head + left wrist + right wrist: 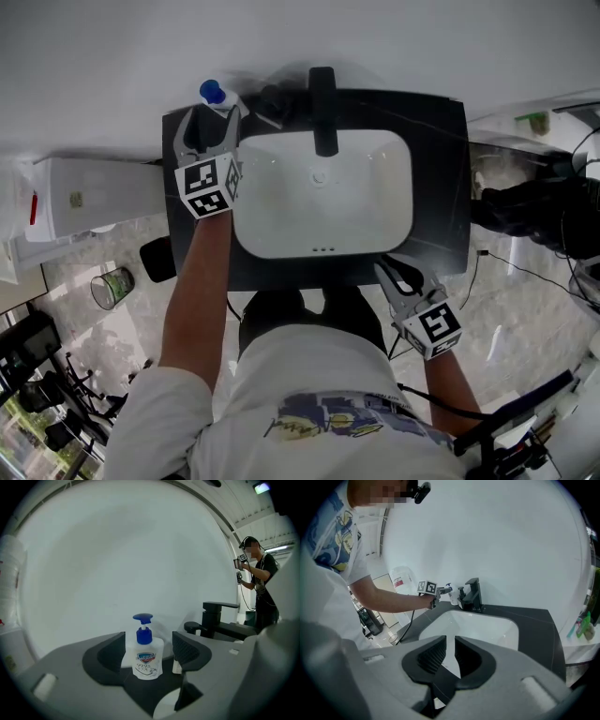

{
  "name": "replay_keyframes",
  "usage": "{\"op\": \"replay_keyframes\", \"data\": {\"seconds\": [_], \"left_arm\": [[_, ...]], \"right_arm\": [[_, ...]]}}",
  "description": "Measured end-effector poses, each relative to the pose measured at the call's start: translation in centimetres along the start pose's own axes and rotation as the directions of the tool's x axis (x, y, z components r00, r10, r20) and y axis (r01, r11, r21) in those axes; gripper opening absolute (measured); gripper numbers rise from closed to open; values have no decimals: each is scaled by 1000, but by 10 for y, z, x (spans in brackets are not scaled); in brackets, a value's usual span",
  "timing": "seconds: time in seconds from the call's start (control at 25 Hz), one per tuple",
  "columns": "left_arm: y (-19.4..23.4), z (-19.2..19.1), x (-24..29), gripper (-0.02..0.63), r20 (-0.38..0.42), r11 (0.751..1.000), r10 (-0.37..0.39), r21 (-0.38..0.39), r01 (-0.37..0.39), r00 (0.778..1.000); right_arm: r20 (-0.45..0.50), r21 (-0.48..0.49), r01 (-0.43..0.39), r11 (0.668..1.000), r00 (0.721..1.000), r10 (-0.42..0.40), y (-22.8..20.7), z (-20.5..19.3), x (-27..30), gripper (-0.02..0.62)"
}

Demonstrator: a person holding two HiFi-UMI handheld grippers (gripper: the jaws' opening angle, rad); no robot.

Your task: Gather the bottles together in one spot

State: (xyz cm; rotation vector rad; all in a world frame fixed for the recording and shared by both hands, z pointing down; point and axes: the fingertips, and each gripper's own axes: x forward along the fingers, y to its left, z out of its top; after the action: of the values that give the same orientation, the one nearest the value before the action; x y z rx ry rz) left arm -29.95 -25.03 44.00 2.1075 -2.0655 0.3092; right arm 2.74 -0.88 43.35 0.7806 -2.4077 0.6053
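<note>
**A:** Where's the bottle?

**B:** The soap bottle (146, 660), white with a blue pump, stands upright at the back left corner of the black counter (441, 187). It is close to the wall and left of the faucet (323, 112).

**A:** Is it held?

**B:** No. The left gripper (149, 641) has its jaws spread wide, one on either side of the bottle. The pads aren't pressing it, so it rests on its own base. I can't say from this whether the gripper means to take it or leave it.

**A:** Why that corner?

**B:** My guess is that it's the gathering spot. A small pale thing (176, 665) sits just beside the gripper's right jaw, and a dark object (267, 98) lies near the faucet's foot. Either may be another bottle, but both are too small to tell.

**A:** And the other hand?

**B:** The right gripper (449, 641) hangs at the counter's near right edge, pointing across the white basin (281, 239). Its jaws are drawn to a narrow gap with nothing in it. I'd judge it's waiting there, clear of the left arm's reach.
</note>
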Motion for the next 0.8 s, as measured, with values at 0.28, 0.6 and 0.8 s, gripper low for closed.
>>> {"op": "replay_keyframes", "data": {"seconds": [0.28, 0.6, 0.8], "left_arm": [[-18, -2, -46, 311, -59, 995, -70, 68, 74, 996], [-53, -12, -130, 63, -184, 987, -114, 91, 132, 976], [-96, -26, -181, 3, -263, 974, -175, 93, 205, 949]], "right_arm": [[33, -28, -39, 999, 999, 40, -2, 6, -7, 54], [62, -79, -92, 993, 993, 97, -15, 13, -17, 48], [70, -117, -131, 985, 988, 140, -22, 14, -23, 29]]}}
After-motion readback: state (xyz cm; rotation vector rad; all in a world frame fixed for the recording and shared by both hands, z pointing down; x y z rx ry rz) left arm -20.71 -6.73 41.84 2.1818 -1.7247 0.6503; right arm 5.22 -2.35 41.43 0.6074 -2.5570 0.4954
